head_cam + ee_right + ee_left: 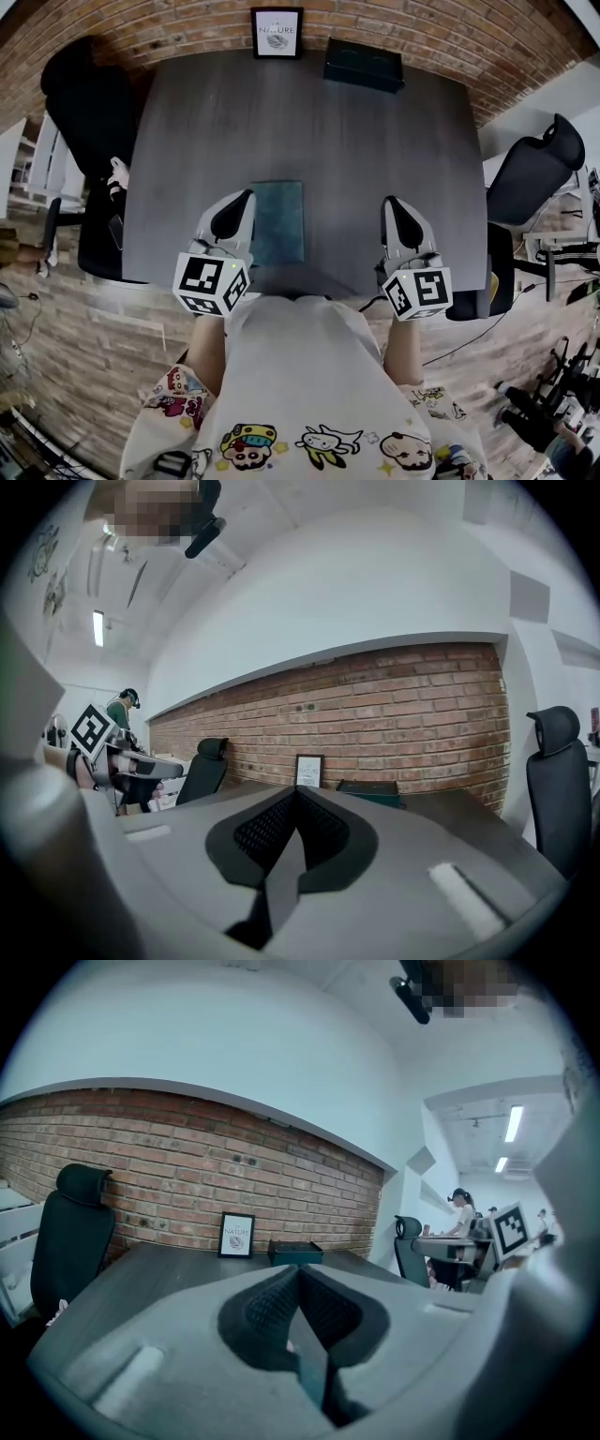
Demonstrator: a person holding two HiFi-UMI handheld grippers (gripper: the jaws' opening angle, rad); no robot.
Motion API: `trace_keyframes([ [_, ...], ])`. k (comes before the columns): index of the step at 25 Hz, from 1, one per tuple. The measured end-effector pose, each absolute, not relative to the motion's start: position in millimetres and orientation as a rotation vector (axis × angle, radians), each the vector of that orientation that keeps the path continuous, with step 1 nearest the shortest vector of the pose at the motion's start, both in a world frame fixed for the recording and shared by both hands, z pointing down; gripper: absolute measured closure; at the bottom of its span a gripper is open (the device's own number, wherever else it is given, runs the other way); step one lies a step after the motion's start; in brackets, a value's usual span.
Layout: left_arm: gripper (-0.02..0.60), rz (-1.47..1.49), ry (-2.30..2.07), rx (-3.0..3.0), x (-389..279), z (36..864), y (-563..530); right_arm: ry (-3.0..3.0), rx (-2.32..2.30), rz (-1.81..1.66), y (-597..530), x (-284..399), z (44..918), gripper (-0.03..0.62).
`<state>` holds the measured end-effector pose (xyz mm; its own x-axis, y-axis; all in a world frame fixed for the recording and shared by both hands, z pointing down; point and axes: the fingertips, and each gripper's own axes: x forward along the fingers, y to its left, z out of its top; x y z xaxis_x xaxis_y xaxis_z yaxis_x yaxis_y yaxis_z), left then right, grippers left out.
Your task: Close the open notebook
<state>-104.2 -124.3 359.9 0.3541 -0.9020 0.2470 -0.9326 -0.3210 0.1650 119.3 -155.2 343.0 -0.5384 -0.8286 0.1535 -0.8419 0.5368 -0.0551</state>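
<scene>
A teal notebook [278, 222] lies flat on the dark grey table [187, 141] near its front edge, showing only its plain cover, with no open pages in sight. My left gripper [244, 197] hovers just left of it, jaws shut with nothing between them. My right gripper [390, 202] is off to the notebook's right, well apart from it, also shut and empty. In the left gripper view the left gripper [300, 1274] has its pads pressed together. The right gripper [297, 794] looks the same in the right gripper view. Both point over the table toward the brick wall, and neither gripper view shows the notebook.
A framed picture [277, 34] and a dark teal box [364, 64] stand at the table's far edge against the brick wall. One black office chair [89, 103] is at the left of the table, another [530, 178] at the right. My body is at the near edge.
</scene>
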Motion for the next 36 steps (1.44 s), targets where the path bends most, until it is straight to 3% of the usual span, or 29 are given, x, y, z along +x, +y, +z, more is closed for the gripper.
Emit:
trace_keyframes([
  [36, 0.584, 0.132, -1.71, 2.368, -139, 346, -129, -2.687, 1.419, 0.191, -163, 102, 339, 0.586],
])
